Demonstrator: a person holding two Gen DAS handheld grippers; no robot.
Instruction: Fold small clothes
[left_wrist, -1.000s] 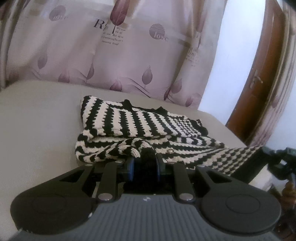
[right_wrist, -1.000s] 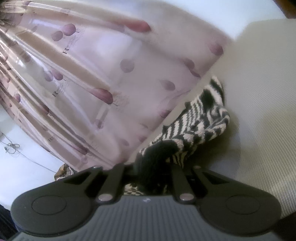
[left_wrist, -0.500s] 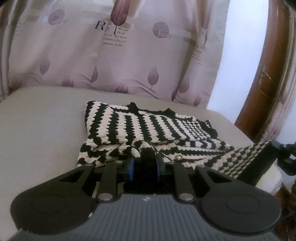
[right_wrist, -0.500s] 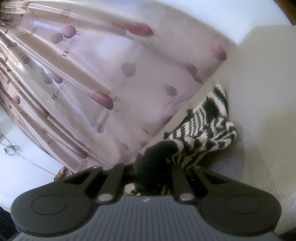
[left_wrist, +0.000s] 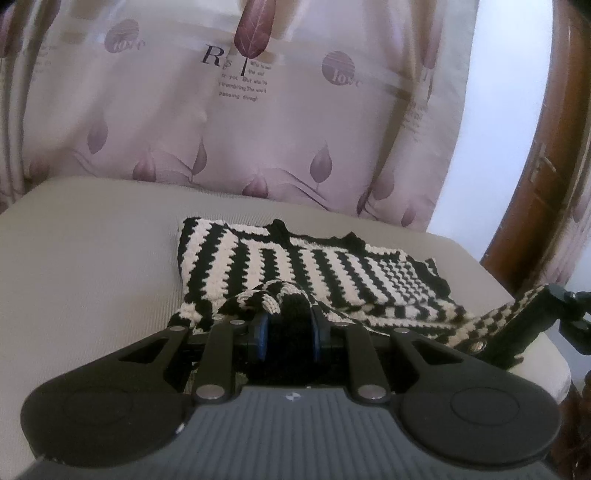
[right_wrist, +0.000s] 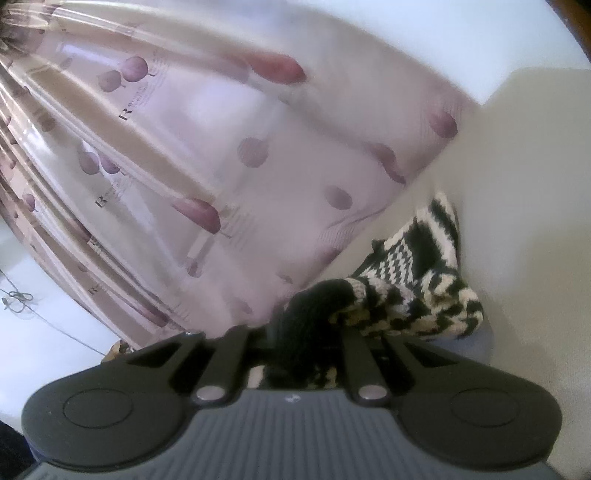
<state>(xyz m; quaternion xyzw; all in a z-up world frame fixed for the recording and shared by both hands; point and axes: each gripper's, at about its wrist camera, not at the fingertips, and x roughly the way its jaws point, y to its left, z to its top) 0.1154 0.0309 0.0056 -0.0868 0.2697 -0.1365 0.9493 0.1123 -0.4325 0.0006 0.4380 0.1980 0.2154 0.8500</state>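
A small black-and-cream striped knit garment (left_wrist: 314, 266) lies on a beige cushioned surface (left_wrist: 92, 258), its near part lifted and bunched. My left gripper (left_wrist: 286, 314) is shut on the garment's near black-edged hem. In the left wrist view my right gripper (left_wrist: 517, 325) appears at the right, holding the other near corner off the surface. In the right wrist view my right gripper (right_wrist: 310, 325) is shut on a black-trimmed fold of the garment (right_wrist: 417, 280), which hangs crumpled to the right above the cushion (right_wrist: 535, 221).
A pale curtain (left_wrist: 258, 110) printed with purple leaves and lettering hangs right behind the cushion. A brown wooden door (left_wrist: 546, 166) and white wall stand at the right. The cushion's right edge (left_wrist: 546, 369) drops off near my right gripper.
Both grippers have carried the garment's near edge forward over its flat part toward the curtain; the lifted fold covers more of the lower stripes. The grips are unchanged.
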